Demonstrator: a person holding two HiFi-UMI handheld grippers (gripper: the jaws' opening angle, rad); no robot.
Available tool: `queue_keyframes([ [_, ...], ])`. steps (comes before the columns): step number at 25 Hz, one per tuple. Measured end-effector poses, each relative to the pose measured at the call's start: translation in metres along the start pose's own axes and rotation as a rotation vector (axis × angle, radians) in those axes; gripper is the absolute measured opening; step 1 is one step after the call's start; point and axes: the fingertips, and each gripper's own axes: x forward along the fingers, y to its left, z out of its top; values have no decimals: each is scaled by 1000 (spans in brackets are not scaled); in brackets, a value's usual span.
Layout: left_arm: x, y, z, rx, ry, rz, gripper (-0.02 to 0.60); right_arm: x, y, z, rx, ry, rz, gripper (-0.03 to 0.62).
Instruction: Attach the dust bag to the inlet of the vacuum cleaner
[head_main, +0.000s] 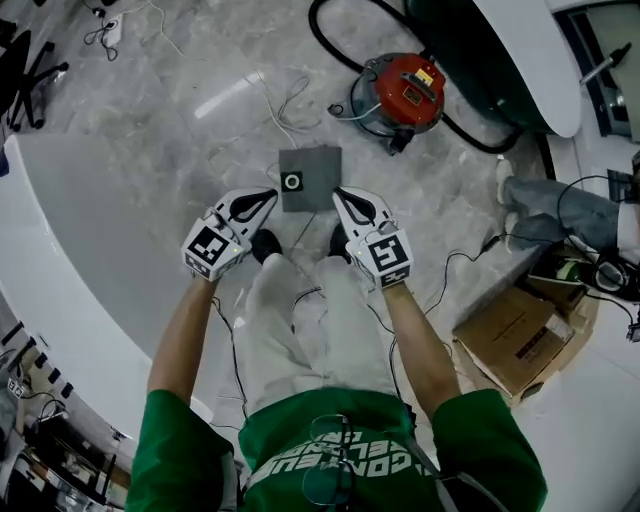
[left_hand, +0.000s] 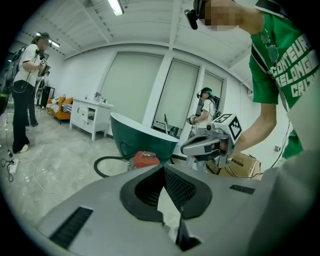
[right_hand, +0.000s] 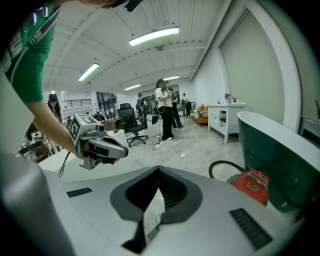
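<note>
The dust bag (head_main: 309, 178), a flat grey square with a white-ringed round hole, lies on the marble floor just ahead of the person's feet. The red vacuum cleaner (head_main: 403, 93) stands farther off, with its black hose (head_main: 330, 40) looping behind it; it also shows in the gripper views (left_hand: 146, 159) (right_hand: 252, 185). My left gripper (head_main: 272, 192) is just left of the bag, shut and holding nothing. On the bag's right side my right gripper (head_main: 338, 192) is likewise shut and holding nothing. Each gripper sees the other beside it (left_hand: 186, 148) (right_hand: 125, 150).
A dark green tub with a white rim (head_main: 520, 60) stands behind the vacuum. A cardboard box (head_main: 515, 335) and a seated person's legs (head_main: 560, 205) are at the right. A white curved counter (head_main: 60, 250) runs along the left. Cables trail over the floor.
</note>
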Motion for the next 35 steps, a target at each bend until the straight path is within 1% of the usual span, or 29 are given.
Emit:
queue_keyframes([
  [3,14,15,-58,4,30,-12,3,36,1,-45,-21,9,30,8],
  [6,29,27,-113,25,53,-32,3,71,-1,-89,-47,16,60,8],
  [11,51,46,-201,56,69,-51,3,116,-13,-161,-93,22,87,8],
  [18,88,86,-307,119,71,-70,3,178,-32,-265,-123,25,139,8],
  [24,119,113,-400,165,74,-95,3,230,-31,-347,-143,15,207,8],
  [30,146,137,-476,204,71,-112,3,277,-25,-416,-135,4,253,8],
  [35,161,150,-522,253,97,-146,5,298,-9,-464,-116,19,285,8],
])
